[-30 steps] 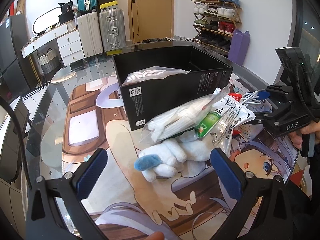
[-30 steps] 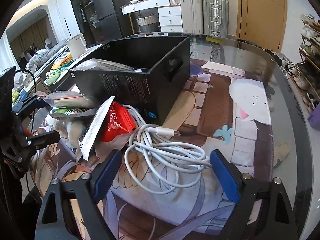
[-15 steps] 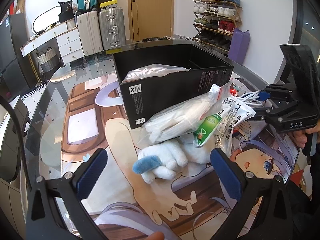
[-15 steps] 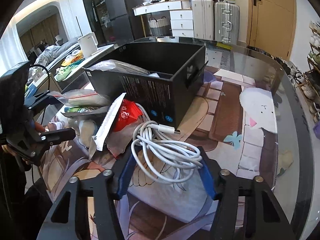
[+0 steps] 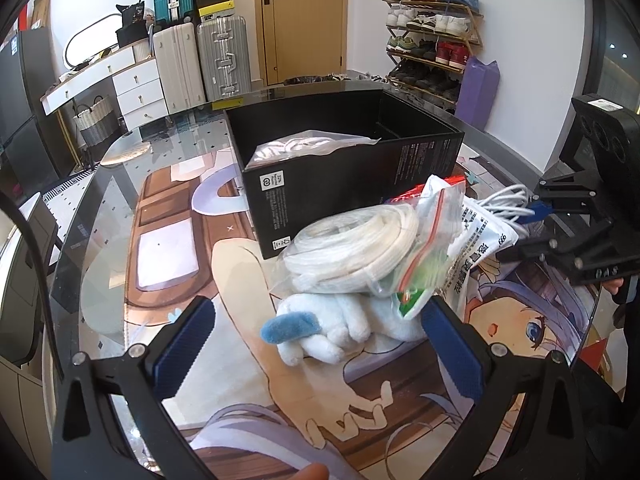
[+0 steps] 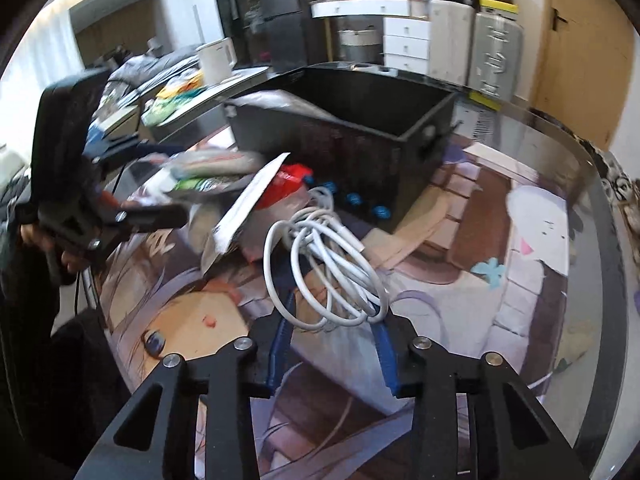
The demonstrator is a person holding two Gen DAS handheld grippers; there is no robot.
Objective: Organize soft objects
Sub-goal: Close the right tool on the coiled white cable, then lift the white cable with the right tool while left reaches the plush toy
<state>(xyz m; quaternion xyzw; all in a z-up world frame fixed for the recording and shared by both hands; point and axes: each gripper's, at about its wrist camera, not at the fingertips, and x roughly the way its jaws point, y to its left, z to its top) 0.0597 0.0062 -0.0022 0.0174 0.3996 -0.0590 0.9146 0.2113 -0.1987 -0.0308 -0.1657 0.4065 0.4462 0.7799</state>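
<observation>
My left gripper (image 5: 316, 332) stands open over a white plush toy (image 5: 340, 322) with a blue ear, its pads apart on either side. On the plush lie a clear zip bag of coiled white cord (image 5: 352, 252) and a printed white packet (image 5: 480, 244). Behind them stands an open black box (image 5: 352, 176) with a bagged white item (image 5: 308, 144) inside. My right gripper (image 6: 332, 344) is shut on a coiled white charging cable (image 6: 324, 268), which is tilted up off the mat. That cable (image 5: 508, 200) also shows at the right of the left wrist view.
Everything sits on a glass table (image 5: 100, 216) over a printed cartoon mat. A red packet (image 6: 288, 182) lies against the black box (image 6: 352, 148). Suitcases (image 5: 200, 60), a dresser and a shoe rack (image 5: 432, 52) line the walls behind.
The right gripper's jaws came together on the white cable and rolled, tipping the coil up. The zip bag shifted on the plush. The left gripper stayed put.
</observation>
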